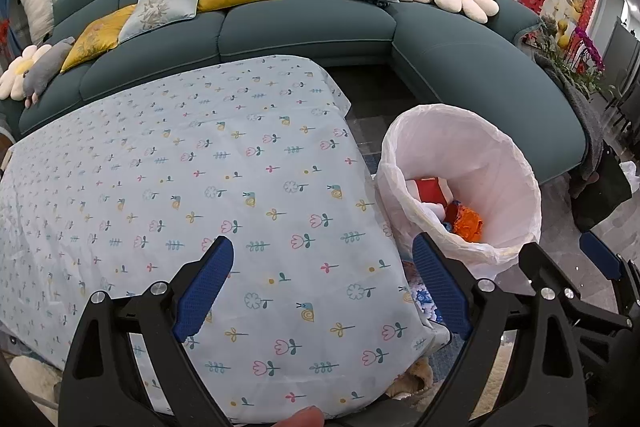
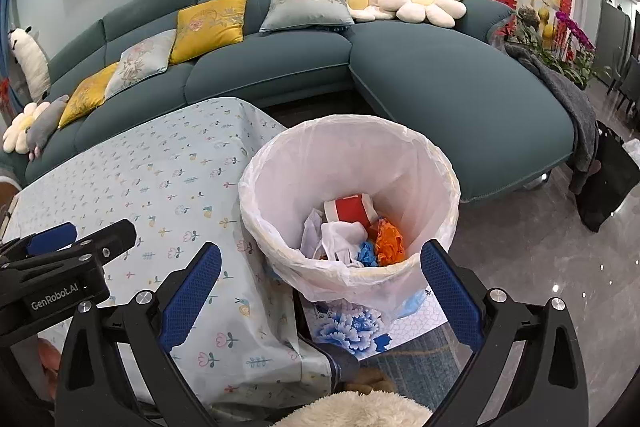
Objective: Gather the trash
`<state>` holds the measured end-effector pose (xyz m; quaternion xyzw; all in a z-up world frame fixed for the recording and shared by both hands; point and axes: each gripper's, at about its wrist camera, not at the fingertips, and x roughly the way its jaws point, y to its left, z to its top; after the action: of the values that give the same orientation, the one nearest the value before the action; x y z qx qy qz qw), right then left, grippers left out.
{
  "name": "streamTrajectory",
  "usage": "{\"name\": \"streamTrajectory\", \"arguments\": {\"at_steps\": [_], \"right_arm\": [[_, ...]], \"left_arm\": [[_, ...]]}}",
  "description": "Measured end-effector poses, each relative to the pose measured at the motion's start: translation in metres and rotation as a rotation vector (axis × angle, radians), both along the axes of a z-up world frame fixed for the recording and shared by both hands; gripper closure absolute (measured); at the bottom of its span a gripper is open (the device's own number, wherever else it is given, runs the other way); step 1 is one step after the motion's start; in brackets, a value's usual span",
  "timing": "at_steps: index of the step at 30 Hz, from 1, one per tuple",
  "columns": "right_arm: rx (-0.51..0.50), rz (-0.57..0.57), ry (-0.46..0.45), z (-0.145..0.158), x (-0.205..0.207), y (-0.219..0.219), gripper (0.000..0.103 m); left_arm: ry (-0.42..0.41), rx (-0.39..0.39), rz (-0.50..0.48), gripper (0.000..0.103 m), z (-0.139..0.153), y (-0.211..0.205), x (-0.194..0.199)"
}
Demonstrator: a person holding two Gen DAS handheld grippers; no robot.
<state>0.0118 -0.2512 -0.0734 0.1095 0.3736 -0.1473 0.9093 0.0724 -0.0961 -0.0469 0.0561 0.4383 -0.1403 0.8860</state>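
A bin lined with a white plastic bag (image 2: 416, 163) stands on the floor beside the table (image 2: 132, 179). Inside lie crumpled trash pieces: an orange wad (image 2: 390, 237), a white wad (image 2: 340, 233), a blue scrap (image 2: 366, 253) and a red and white piece (image 2: 352, 209). My right gripper (image 2: 320, 259) hovers over the bin's near rim, open wide and holding nothing. My left gripper (image 1: 324, 259) stands open above the table's right edge, nothing between its blue pads. The bin (image 1: 480, 155) also shows at the right of the left wrist view, the orange wad (image 1: 468, 223) inside it.
A floral cloth (image 1: 192, 163) covers the table. Behind it curves a teal sofa (image 1: 304, 31) with cushions and plush toys. A blue and white mat (image 2: 352, 331) lies under the bin. A dark bag (image 2: 608, 183) sits on the glossy floor at right.
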Motion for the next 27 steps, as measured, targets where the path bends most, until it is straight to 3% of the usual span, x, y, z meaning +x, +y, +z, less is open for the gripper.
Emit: {"name": "streamTrajectory", "arguments": {"at_steps": [27], "right_arm": [[0.0,-0.009,0.021,-0.0046,0.0027,-0.0001,0.007]], "left_arm": [[-0.005,0.033,0.017,0.016,-0.0047,-0.0001,-0.0029]]}}
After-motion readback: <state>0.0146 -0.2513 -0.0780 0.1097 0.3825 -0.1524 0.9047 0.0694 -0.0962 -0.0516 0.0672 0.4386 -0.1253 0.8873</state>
